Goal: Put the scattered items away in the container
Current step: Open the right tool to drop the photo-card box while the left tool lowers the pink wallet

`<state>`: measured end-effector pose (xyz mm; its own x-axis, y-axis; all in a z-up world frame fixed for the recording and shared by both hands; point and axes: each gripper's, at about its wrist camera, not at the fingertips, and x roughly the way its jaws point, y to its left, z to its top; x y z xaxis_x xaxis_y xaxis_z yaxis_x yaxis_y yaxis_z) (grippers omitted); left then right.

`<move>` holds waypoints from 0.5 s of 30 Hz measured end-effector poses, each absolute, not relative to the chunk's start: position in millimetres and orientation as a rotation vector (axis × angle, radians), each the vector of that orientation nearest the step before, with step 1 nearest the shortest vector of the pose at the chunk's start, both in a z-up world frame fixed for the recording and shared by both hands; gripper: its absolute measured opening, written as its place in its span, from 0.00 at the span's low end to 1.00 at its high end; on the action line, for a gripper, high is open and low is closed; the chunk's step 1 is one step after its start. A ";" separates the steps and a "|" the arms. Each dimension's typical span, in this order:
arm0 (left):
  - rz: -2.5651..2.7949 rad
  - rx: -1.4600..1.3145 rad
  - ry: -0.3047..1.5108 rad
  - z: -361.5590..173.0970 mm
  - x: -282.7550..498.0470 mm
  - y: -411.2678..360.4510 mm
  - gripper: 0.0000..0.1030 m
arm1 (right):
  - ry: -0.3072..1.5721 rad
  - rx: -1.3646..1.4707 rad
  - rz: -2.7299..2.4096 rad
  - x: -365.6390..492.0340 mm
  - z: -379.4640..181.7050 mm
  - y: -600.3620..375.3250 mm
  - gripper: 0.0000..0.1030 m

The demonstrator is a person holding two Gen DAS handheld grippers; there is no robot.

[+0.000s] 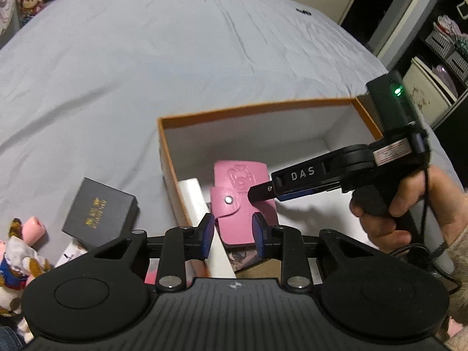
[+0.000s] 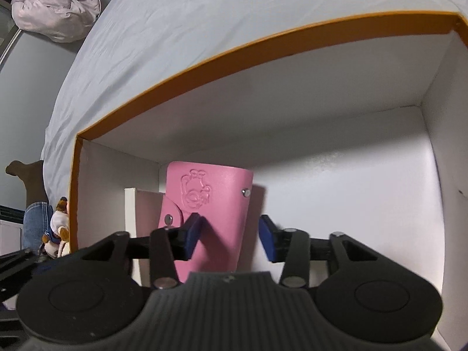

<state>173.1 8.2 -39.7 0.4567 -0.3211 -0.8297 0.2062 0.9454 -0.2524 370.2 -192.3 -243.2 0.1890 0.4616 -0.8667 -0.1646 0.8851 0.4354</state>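
Note:
An orange-rimmed cardboard box [image 1: 254, 106] with a white inside sits on the bed. A pink snap wallet [image 1: 242, 193] lies in it beside a long white box [image 1: 193, 196]. In the right wrist view the wallet [image 2: 213, 204] stands between the pads of my right gripper [image 2: 229, 238]. The right pad is clear of it, so that gripper is open. My left gripper [image 1: 232, 235] hovers over the box's near left corner with a narrow gap and nothing in it. Outside the box lie a black gift box [image 1: 99, 213] and a plush toy [image 1: 17, 251].
The grey bed sheet [image 1: 175, 44] spreads wide beyond the box. A person's hand [image 1: 409, 204] holds the right gripper's handle. Shelves with bins [image 1: 438, 58] stand at the far right. A crumpled duvet [image 2: 55, 8] lies off the bed, and a jeans leg [image 2: 33, 222] is at the left.

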 end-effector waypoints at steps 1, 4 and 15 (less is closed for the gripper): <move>-0.322 -0.126 1.040 -37.0 172.0 11.0 0.31 | 1.311 0.268 0.453 371.3 -243.2 -193.1 0.49; -0.308 -0.147 1.018 -33.0 177.3 12.8 0.31 | 1.307 0.272 0.486 381.8 -244.6 -186.3 0.48; -0.271 -0.181 0.991 -28.9 175.2 29.5 0.31 | 1.267 0.026 0.649 366.1 -234.1 -172.8 0.39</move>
